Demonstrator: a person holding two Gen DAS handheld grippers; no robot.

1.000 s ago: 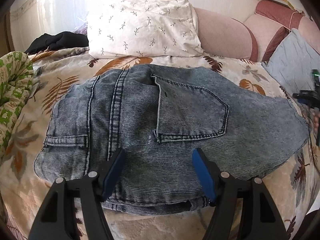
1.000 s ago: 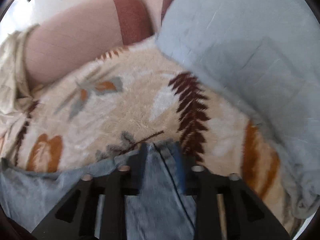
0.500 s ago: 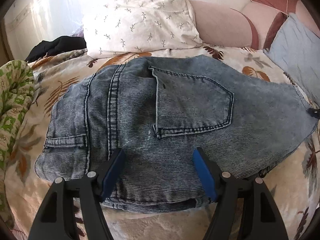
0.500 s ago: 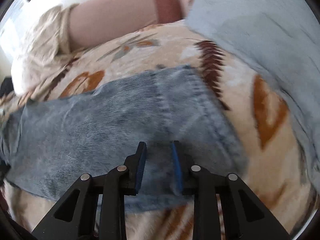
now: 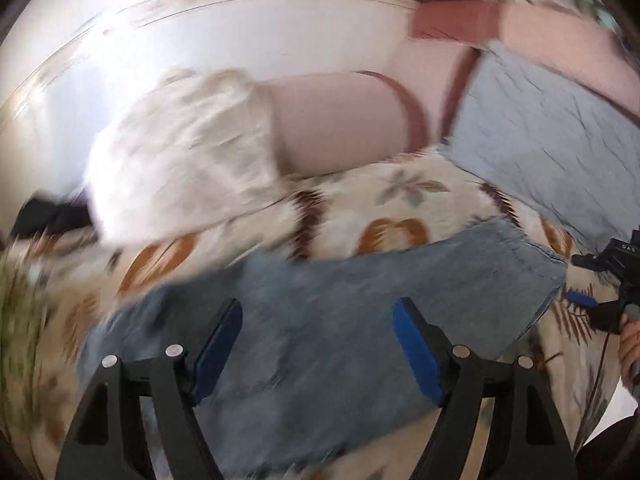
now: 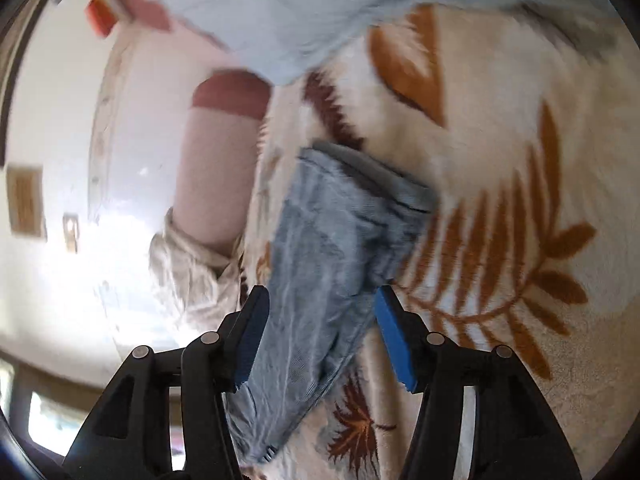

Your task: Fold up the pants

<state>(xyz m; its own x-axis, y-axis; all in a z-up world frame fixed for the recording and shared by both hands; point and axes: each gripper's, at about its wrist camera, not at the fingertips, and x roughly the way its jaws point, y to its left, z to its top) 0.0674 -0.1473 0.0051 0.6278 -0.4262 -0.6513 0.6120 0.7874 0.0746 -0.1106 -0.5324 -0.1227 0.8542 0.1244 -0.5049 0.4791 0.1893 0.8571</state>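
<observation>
The folded light-blue denim pants (image 5: 340,320) lie flat on the leaf-print blanket. My left gripper (image 5: 318,344) is open and empty, hovering over the pants' near part. In the left wrist view the right gripper (image 5: 600,292) shows at the right edge, just off the pants' right end. In the right wrist view the pants (image 6: 332,264) run away from me between my fingers, with the hem end (image 6: 384,184) beyond them. My right gripper (image 6: 320,334) is open, its blue pads on either side of the cloth. Both views are blurred by motion.
A white patterned pillow (image 5: 180,160), a pink bolster (image 5: 344,124) and a pale blue pillow (image 5: 560,136) line the far side of the bed. The leaf-print blanket (image 6: 500,240) spreads to the right of the pants. A green cloth (image 5: 16,312) lies at the left.
My right gripper has opened and let go of the pants leg, and it has rolled sideways. My left gripper has tilted up and swung right. The pants now lie flat.
</observation>
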